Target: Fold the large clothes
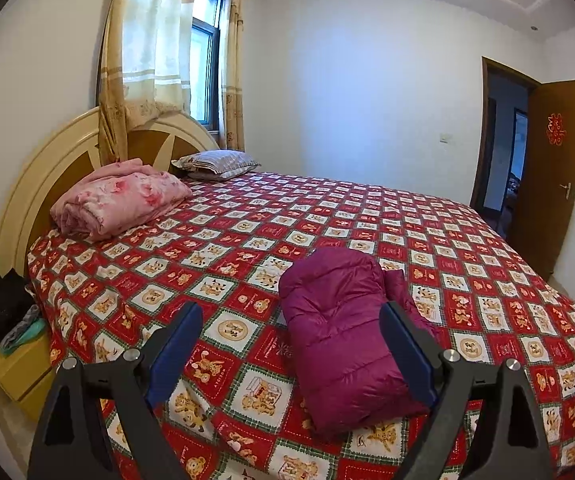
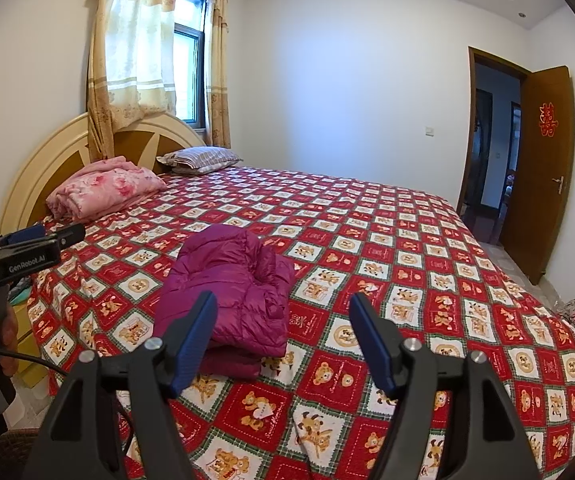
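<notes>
Legible writing: white lettering "GenRobot.AI" on the black body of the left claw (image 2: 63,236), seen side-on at the left edge of the right wrist view. A red double-happiness paper cutting is fixed to the open brown wooden door (image 2: 543,168).

The folded magenta quilted down jacket (image 1: 339,332) lies on the red checked bear-print bedspread (image 1: 227,240) near the bed's near edge. In the left wrist view it sits ahead, with the right blue-padded finger (image 1: 407,352) overlapping its right side. The left claw (image 1: 291,352) stands wide apart, holding nothing.

The right claw (image 2: 281,340) is likewise spread wide and empty; the jacket (image 2: 227,284) lies ahead and toward its left finger (image 2: 191,344). Whether either claw touches the jacket cannot be told.
</notes>
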A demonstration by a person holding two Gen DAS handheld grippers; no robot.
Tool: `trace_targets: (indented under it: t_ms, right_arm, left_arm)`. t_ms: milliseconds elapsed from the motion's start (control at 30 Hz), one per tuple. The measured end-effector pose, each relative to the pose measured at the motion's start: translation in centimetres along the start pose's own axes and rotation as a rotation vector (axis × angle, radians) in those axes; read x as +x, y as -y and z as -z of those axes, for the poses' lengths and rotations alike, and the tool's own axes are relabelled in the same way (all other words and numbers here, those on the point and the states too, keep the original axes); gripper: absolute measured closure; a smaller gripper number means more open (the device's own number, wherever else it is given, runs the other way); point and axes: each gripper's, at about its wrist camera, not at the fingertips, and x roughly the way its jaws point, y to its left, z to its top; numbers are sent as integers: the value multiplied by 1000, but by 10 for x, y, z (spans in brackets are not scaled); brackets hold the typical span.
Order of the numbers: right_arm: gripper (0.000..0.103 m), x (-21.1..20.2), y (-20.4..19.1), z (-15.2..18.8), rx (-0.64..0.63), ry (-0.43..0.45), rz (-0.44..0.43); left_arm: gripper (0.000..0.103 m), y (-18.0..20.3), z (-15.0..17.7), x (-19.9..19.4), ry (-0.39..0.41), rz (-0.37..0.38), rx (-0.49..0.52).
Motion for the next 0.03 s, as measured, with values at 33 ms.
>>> trace_targets:
  t_ms: [33]
  right_arm:
    - [32, 1, 2, 0, 0, -3, -4]
  left_arm:
    - [13, 0, 0, -1, 0, 10, 0]
